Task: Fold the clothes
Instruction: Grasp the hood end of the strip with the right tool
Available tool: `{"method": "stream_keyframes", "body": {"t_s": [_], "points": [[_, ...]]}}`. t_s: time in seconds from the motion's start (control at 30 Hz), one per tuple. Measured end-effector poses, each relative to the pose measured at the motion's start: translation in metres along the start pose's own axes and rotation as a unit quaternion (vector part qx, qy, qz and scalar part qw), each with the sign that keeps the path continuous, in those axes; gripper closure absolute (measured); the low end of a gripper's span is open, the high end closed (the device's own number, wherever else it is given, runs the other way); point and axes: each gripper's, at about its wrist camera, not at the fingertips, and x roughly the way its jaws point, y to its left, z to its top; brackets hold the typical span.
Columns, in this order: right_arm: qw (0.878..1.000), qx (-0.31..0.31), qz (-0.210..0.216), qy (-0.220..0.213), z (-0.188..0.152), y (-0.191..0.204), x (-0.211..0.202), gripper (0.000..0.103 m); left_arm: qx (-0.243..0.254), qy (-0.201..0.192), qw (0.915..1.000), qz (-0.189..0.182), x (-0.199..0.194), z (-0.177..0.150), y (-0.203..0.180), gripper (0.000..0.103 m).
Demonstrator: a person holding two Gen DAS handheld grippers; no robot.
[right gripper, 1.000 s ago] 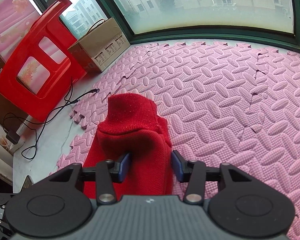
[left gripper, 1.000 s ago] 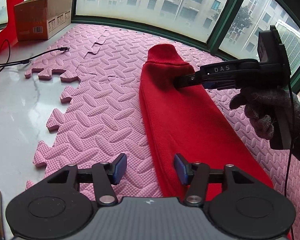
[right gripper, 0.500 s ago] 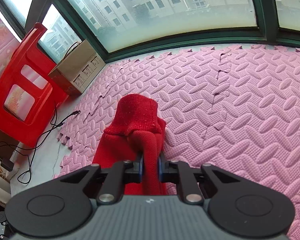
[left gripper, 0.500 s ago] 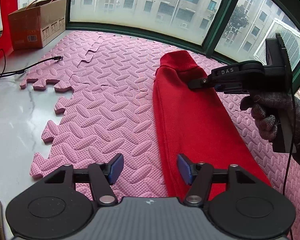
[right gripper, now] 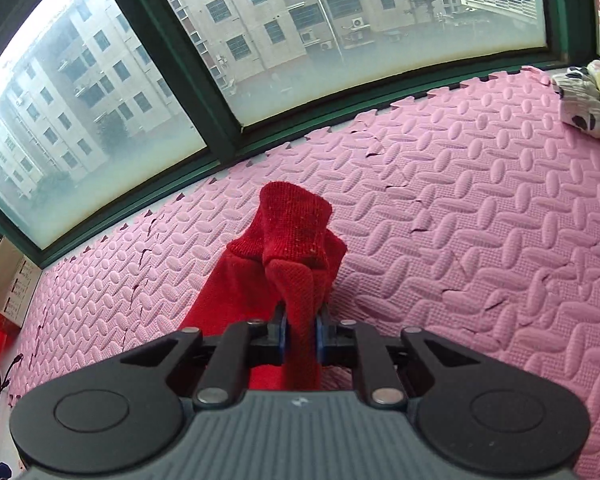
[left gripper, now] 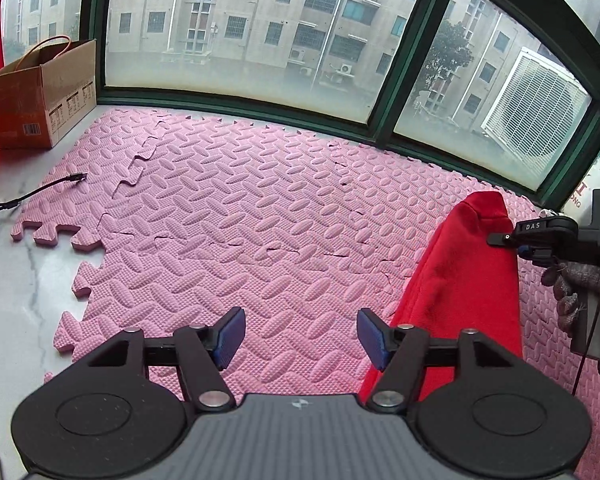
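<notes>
A red knitted garment folded into a long strip lies on the pink foam mat, at the right of the left wrist view. My left gripper is open and empty above bare mat, just left of the garment's near end. My right gripper is shut on a pinched fold of the red garment near its collar end and lifts that end off the mat. It also shows in the left wrist view, held by a gloved hand.
A cardboard box stands at the far left by the green-framed window. A black cable lies on the white marble floor at the mat's left edge. Patterned fabric lies at the far right.
My right gripper closed on the garment's collar end and raised it, swinging right. My left gripper moved off the garment to the left, over bare mat, staying open.
</notes>
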Motion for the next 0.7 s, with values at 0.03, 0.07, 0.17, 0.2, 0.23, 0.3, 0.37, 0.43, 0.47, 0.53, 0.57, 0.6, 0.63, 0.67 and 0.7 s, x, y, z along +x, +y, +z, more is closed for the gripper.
{"method": "stream_keyframes", "body": {"t_s": [0.03, 0.07, 0.17, 0.2, 0.23, 0.3, 0.37, 0.43, 0.47, 0.53, 0.57, 0.6, 0.63, 0.67, 0.7], "points": [[1.000, 0.006, 0.003, 0.002, -0.001, -0.007, -0.001, 0.091, 0.003, 0.000, 1.0000, -0.006, -0.001, 0.001, -0.007, 0.036], [1.000, 0.011, 0.006, 0.004, -0.001, -0.014, -0.001, 0.091, 0.007, 0.001, 0.9999, -0.011, -0.002, 0.001, -0.014, 0.035], [0.999, 0.036, 0.025, 0.010, -0.002, -0.029, 0.005, 0.087, 0.020, 0.002, 0.9994, -0.029, -0.007, 0.000, -0.036, 0.035], [0.999, 0.041, 0.035, 0.006, -0.002, -0.033, 0.007, 0.083, 0.024, 0.002, 0.9991, -0.036, -0.008, -0.001, -0.043, 0.035], [0.998, 0.043, 0.038, 0.005, -0.002, -0.034, 0.008, 0.081, 0.024, 0.005, 0.9988, -0.043, -0.009, -0.001, -0.050, 0.035], [0.997, 0.047, 0.054, 0.003, -0.006, -0.037, 0.010, 0.076, 0.024, 0.006, 0.9980, -0.059, -0.009, -0.002, -0.063, 0.036], [0.997, 0.042, 0.058, 0.003, -0.006, -0.038, 0.011, 0.075, 0.024, 0.015, 0.9964, -0.080, -0.004, -0.005, -0.079, 0.036], [0.996, 0.041, 0.074, 0.005, -0.005, -0.040, 0.011, 0.075, 0.028, 0.027, 0.9943, -0.099, 0.004, -0.007, -0.095, 0.037], [0.996, 0.042, 0.079, 0.007, -0.005, -0.042, 0.013, 0.075, 0.027, 0.031, 0.9938, -0.103, 0.009, -0.009, -0.102, 0.039], [0.995, 0.050, 0.090, 0.009, -0.004, -0.045, 0.015, 0.075, 0.024, 0.040, 0.9927, -0.111, 0.020, -0.012, -0.116, 0.040], [0.994, 0.056, 0.097, 0.010, -0.004, -0.048, 0.016, 0.075, 0.018, 0.044, 0.9926, -0.112, 0.027, -0.013, -0.120, 0.040], [0.993, 0.062, 0.103, 0.010, -0.004, -0.050, 0.017, 0.074, 0.011, 0.047, 0.9925, -0.113, 0.033, -0.013, -0.123, 0.040], [0.992, 0.064, 0.109, 0.010, -0.004, -0.051, 0.018, 0.074, 0.005, 0.050, 0.9923, -0.114, 0.040, -0.014, -0.127, 0.040], [0.991, 0.065, 0.114, 0.010, -0.004, -0.052, 0.019, 0.074, -0.003, 0.055, 0.9922, -0.112, 0.046, -0.015, -0.127, 0.040], [0.990, 0.067, 0.120, 0.010, -0.004, -0.054, 0.020, 0.076, -0.011, 0.060, 0.9921, -0.110, 0.053, -0.016, -0.127, 0.040]]}}
